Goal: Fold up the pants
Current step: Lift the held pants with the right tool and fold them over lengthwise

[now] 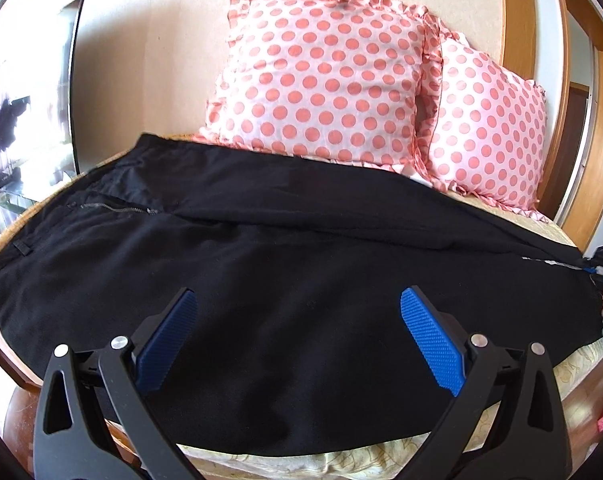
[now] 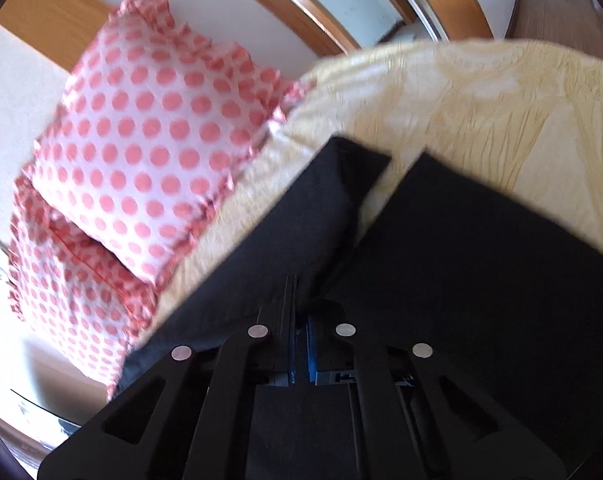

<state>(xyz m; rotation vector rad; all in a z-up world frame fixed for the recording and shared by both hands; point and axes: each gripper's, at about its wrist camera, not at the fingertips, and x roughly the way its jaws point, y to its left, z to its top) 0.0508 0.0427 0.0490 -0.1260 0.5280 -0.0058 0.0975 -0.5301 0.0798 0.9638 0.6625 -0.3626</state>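
Black pants (image 1: 285,248) lie spread across the bed, waistband and zip pocket at the left, legs running right. My left gripper (image 1: 297,308) is open, its blue pads (image 1: 429,344) hovering just above the middle of the pants, holding nothing. My right gripper (image 2: 300,320) is shut on the black pants (image 2: 461,248) near the leg ends, with fabric pinched between its blue pads. It also shows at the far right edge of the left wrist view (image 1: 599,270), at the pants' leg end.
Two pink polka-dot pillows (image 1: 325,76) lean against the wall behind the pants; they also show in the right wrist view (image 2: 141,152). A yellow patterned bedspread (image 2: 481,108) covers the bed. A wooden door frame (image 1: 517,12) stands at the right.
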